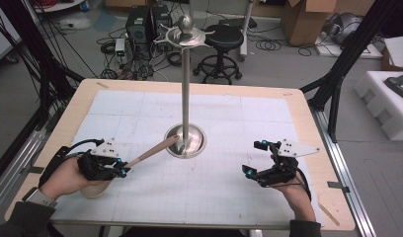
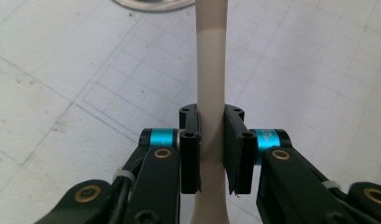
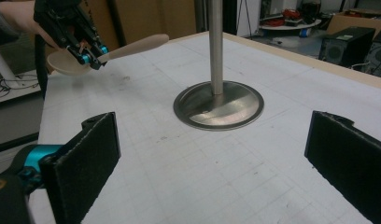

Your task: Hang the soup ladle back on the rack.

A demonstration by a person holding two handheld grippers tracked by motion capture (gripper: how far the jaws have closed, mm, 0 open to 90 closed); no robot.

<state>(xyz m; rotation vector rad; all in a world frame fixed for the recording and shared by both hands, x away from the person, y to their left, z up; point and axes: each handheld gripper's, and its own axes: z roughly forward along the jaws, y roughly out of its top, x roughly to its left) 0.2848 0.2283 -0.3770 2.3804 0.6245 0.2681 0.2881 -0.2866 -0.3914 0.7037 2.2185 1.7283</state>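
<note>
A wooden spoon (image 1: 152,151) is held in my left gripper (image 1: 124,169), which is shut on its handle (image 2: 211,84); the handle points toward the stand's base and the bowl (image 3: 67,63) sits behind the jaws, near the hand. The spoon is lifted off the mat. A metal stand (image 1: 185,89) with a round base (image 3: 219,105) and a hook ring at its top rises from the middle of the table. My right gripper (image 1: 255,158) hovers at the right of the table, open, its two pads (image 3: 88,154) wide apart and nothing between them.
A white gridded mat (image 1: 214,118) covers the wooden table (image 1: 308,128). Beyond the far edge stand a black stool (image 1: 221,44), computer cases and cables on the floor. White foam blocks (image 1: 387,103) lie at the right.
</note>
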